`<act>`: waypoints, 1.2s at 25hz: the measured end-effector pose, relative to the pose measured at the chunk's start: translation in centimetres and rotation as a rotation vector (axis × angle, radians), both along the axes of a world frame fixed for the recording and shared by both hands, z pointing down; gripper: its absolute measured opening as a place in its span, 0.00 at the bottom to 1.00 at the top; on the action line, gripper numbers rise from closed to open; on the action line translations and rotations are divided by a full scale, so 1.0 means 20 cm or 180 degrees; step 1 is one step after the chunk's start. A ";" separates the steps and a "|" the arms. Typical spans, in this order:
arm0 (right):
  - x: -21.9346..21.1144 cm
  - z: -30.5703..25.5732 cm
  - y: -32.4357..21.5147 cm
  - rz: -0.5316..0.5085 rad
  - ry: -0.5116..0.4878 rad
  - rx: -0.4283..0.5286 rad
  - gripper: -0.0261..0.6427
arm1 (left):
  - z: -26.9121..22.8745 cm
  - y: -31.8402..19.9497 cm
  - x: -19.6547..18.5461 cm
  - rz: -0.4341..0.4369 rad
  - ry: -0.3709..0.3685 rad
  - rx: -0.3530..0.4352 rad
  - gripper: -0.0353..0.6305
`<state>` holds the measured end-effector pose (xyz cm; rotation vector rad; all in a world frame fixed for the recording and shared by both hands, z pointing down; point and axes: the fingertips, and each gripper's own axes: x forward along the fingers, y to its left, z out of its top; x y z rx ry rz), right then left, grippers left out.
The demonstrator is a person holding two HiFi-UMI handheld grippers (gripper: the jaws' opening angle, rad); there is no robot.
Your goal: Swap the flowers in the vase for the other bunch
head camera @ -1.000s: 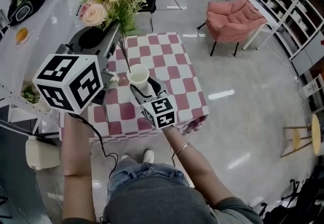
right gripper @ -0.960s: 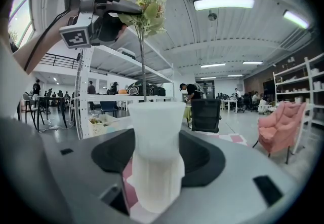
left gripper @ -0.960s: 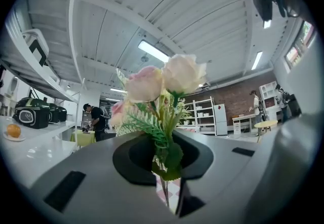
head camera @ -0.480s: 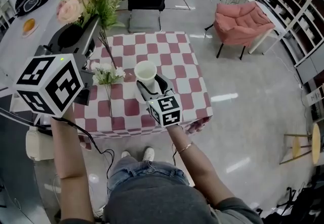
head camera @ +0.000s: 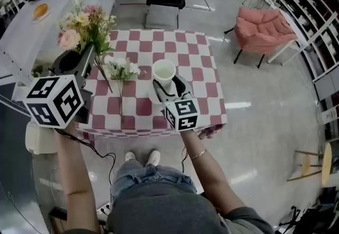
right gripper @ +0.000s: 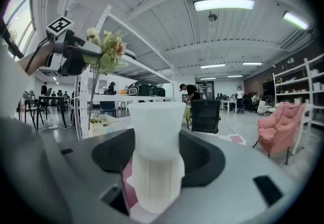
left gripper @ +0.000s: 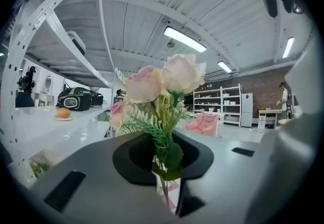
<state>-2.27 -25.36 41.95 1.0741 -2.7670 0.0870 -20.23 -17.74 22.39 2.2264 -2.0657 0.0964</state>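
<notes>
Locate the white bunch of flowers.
Head view: the white bunch lies flat on the checked table, just left of the vase and right of the pink bouquet.

Matt ribbed white vase (head camera: pixel 163 72), checked cloth tablecloth (head camera: pixel 204 75), glossy floor (head camera: pixel 254 137)

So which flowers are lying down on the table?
The small white bunch, flat beside the vase. The pink bunch is held up by the left gripper.
</notes>
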 end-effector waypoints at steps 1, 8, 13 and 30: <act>0.00 0.00 0.00 -0.0003 0.0000 0.0003 0.46 | 0.04 0.01 -0.02 -0.0032 0.0013 -0.0057 0.15; 0.00 0.00 0.00 0.0017 -0.0011 0.0021 0.46 | 0.33 0.02 -0.15 -0.0229 0.0130 -0.0444 0.15; -0.01 0.00 -0.01 0.0018 -0.0019 0.0025 0.46 | 0.55 0.03 -0.23 -0.0311 0.0292 -0.0743 0.15; 0.01 0.00 -0.01 0.0086 -0.0062 0.0020 0.46 | 1.04 -0.03 -0.40 -0.0592 0.0452 -0.1369 0.15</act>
